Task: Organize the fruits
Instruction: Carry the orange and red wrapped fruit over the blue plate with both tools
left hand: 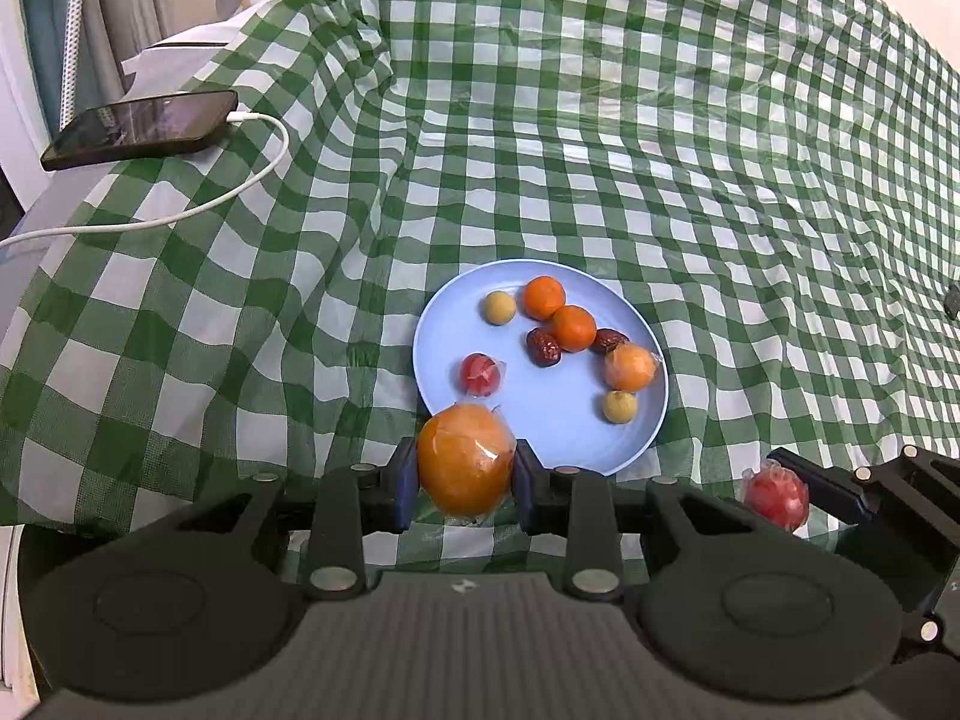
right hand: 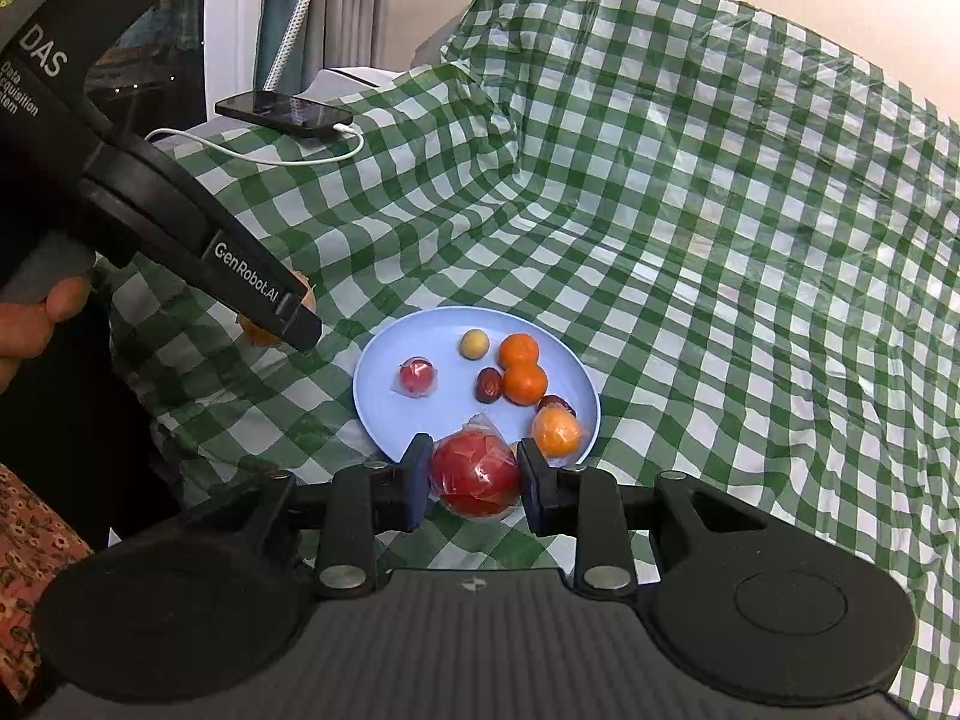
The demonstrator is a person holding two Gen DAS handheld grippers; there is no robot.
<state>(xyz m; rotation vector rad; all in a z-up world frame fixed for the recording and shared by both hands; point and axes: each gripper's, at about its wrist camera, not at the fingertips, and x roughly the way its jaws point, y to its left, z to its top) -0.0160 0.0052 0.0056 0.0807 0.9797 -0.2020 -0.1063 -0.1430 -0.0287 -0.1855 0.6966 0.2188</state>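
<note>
A light blue plate (left hand: 552, 420) lies on the green checked cloth and holds several small fruits: two oranges (left hand: 544, 297), two dark dates, two yellow round fruits, a wrapped orange fruit (left hand: 629, 367) and a wrapped red fruit (left hand: 480, 374). My left gripper (left hand: 465, 480) is shut on a wrapped orange fruit (left hand: 465, 465) just above the plate's near rim. My right gripper (right hand: 474, 483) is shut on a wrapped red fruit (right hand: 475, 474) at the plate's (right hand: 384, 396) near edge. The right gripper also shows in the left wrist view (left hand: 780, 489), to the right of the plate.
A black phone (left hand: 141, 129) with a white charging cable (left hand: 240, 192) lies on a raised ledge at the far left. The checked cloth (left hand: 720, 180) is wrinkled and rises toward the back. The person's hand (right hand: 36, 324) holds the left gripper's handle.
</note>
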